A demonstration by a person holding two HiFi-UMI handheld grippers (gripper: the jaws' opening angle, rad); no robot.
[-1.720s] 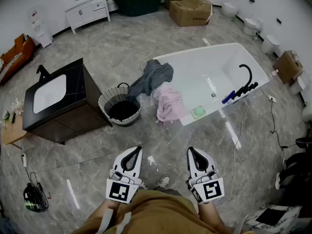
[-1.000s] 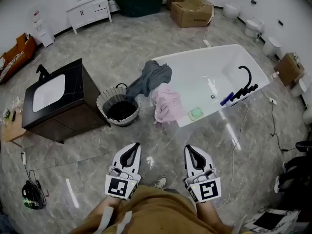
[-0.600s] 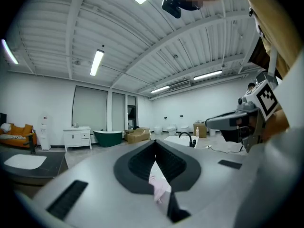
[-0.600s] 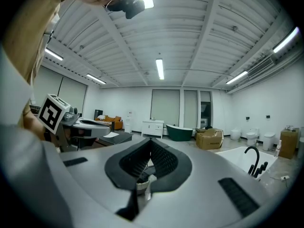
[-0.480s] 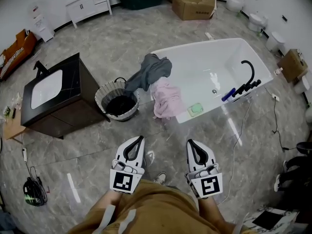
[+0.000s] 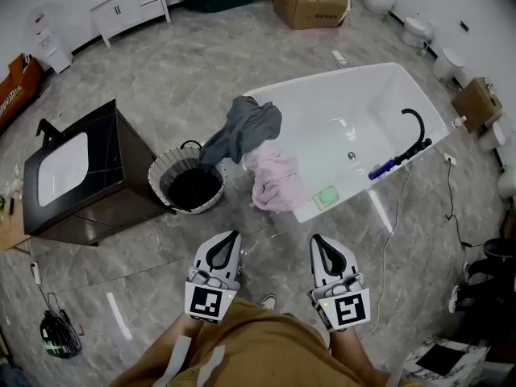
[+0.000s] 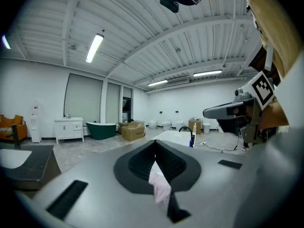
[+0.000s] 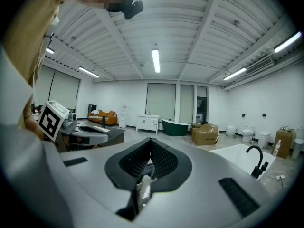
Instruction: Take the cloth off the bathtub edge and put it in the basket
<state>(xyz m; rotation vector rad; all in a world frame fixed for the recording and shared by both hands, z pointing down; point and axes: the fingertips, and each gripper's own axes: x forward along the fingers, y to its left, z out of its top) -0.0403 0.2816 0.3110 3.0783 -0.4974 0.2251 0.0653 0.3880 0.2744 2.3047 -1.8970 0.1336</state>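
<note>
The white bathtub (image 6: 322, 83) stands askew on the grey marbled floor (image 6: 201, 63) and is the largest thing in the head view. Left of the bathtub, past the basket, is a dark vanity cabinet (image 6: 113, 188) with a white basin set in its top, and well beyond the bathtub's far side sits a cardboard box (image 6: 310, 0). The round woven basket (image 6: 158, 185) rests on the floor just beside the bathtub's left end. A grey cloth (image 6: 246, 127) is draped over that end's edge and hangs toward the basket; a pink cloth (image 6: 274, 180) hangs over the near edge just beside it, spilling down the outside wall. Both grippers are held low, well short of the bathtub's near side: the left gripper (image 6: 231, 235) has its fingers together on nothing, and so does the right gripper (image 6: 317, 239). A curved black faucet (image 6: 416, 127) rises at the bathtub's right end, and a small green block (image 6: 326, 196) lies on the near edge right of the pink cloth.
</note>
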